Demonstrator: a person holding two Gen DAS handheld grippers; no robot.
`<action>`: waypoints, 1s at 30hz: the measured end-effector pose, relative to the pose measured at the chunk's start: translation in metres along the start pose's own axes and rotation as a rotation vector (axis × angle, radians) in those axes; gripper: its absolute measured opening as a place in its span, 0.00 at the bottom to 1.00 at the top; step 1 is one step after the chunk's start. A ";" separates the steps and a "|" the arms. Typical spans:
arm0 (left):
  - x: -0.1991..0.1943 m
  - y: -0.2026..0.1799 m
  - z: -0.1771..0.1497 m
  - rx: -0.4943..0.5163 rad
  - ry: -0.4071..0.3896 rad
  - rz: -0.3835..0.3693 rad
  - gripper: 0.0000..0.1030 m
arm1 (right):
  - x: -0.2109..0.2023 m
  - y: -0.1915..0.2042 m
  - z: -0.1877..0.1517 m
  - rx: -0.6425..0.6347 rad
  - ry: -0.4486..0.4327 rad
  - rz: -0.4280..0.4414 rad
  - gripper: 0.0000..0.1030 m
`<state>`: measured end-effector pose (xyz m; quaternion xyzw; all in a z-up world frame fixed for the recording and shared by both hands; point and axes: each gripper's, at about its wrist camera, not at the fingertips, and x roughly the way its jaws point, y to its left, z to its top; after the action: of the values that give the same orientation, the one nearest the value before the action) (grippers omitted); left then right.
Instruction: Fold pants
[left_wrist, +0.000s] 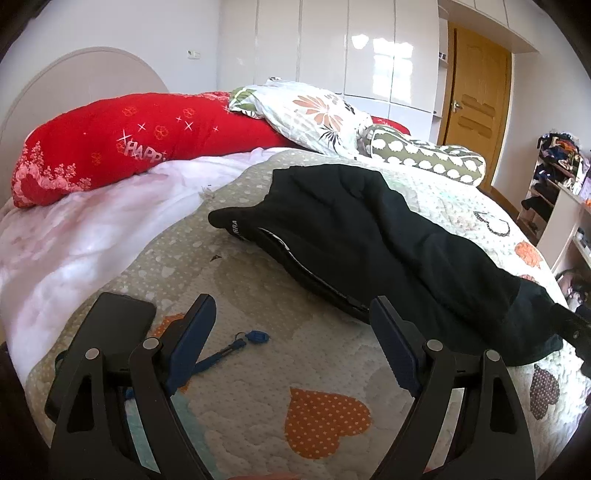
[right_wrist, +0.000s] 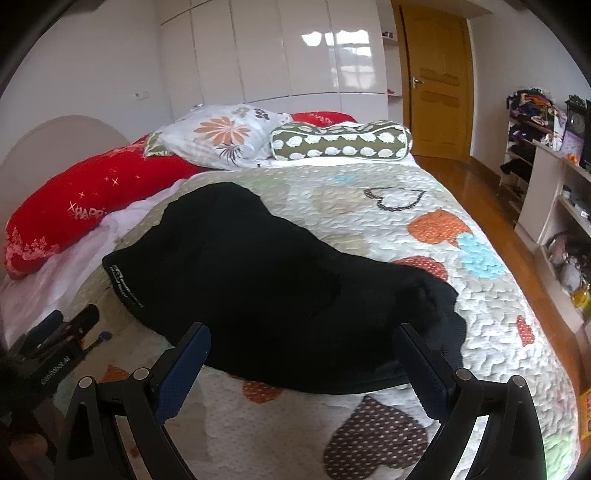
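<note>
Over the bed (right_wrist: 424, 236), my left claw (left_wrist: 293, 314) and right claw (right_wrist: 301, 341) hover spread wide, holding nothing. Black pants (right_wrist: 258, 280) lie bunched up on it.

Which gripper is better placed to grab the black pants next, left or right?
Right, probably. The right gripper is open with the black pants directly between its fingers at the near hem. The left gripper, also open, sits mostly over bare quilt, the pants off to its right.
</note>
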<state>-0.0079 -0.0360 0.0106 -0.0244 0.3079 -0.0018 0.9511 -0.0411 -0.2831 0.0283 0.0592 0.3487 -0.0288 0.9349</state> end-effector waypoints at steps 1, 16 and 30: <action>0.000 -0.001 0.000 0.001 -0.003 0.000 0.83 | 0.001 0.002 -0.001 -0.002 0.002 0.001 0.96; 0.000 0.000 -0.002 0.007 0.001 -0.007 0.83 | 0.006 0.012 -0.004 -0.035 0.009 -0.013 0.96; 0.001 -0.001 -0.006 0.009 0.006 -0.006 0.83 | 0.015 0.014 -0.007 -0.052 0.030 -0.020 0.96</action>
<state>-0.0101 -0.0373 0.0052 -0.0212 0.3107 -0.0060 0.9503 -0.0332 -0.2687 0.0150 0.0318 0.3640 -0.0281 0.9304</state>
